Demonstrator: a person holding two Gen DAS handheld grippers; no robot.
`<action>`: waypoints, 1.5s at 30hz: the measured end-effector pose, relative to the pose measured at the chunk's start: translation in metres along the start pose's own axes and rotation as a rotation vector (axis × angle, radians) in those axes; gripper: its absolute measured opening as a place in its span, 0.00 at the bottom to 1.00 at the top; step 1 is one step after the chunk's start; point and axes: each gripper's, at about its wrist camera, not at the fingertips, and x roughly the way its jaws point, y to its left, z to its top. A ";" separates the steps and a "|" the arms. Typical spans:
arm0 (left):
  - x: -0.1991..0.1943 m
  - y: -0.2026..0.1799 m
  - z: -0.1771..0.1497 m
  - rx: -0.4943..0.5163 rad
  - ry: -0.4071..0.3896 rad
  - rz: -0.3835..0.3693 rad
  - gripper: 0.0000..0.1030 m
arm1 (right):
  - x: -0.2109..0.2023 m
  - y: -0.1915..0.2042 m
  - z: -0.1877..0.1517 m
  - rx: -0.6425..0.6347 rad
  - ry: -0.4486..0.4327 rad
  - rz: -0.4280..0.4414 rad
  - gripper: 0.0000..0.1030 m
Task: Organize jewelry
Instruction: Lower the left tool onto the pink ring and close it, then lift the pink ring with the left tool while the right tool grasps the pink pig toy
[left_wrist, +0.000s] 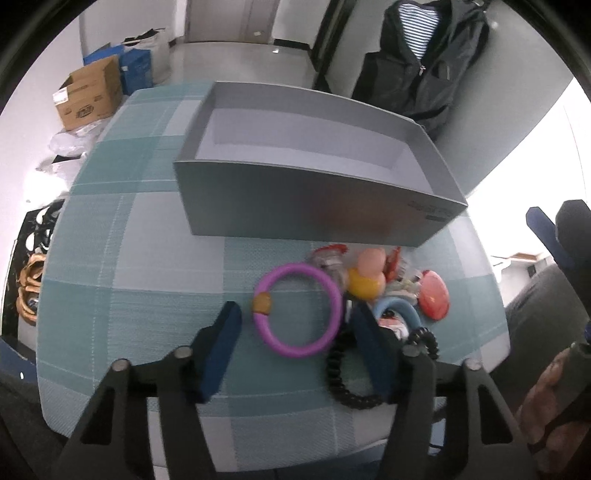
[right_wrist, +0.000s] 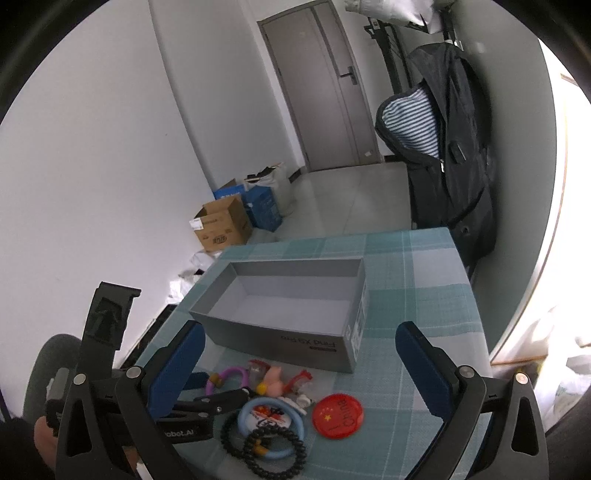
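Grey box (right_wrist: 295, 325) empty — both grippers' fingers spread wide, holding nothing.

The left hand-held gripper (left_wrist: 293, 325) has two dark blue, flat rectangular finger pads (left_wrist: 221, 350) on black angular linkage arms with round silver pivot screws. The right hand-held gripper (right_wrist: 301, 373) is built the same way: blue pads (right_wrist: 177, 369), black frame, silver screws. White lettering marks a black body part. Bare skin shows on the person's hand (left_wrist: 546, 391).
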 end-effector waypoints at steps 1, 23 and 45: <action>0.000 -0.001 0.000 0.003 0.001 -0.002 0.47 | 0.000 0.000 0.000 0.000 0.000 0.001 1.00; -0.039 0.025 0.008 -0.113 -0.089 -0.091 0.45 | 0.028 -0.016 -0.011 0.135 0.256 0.072 1.00; -0.051 0.062 0.010 -0.220 -0.137 -0.121 0.45 | 0.071 0.028 -0.013 0.018 0.420 0.102 0.49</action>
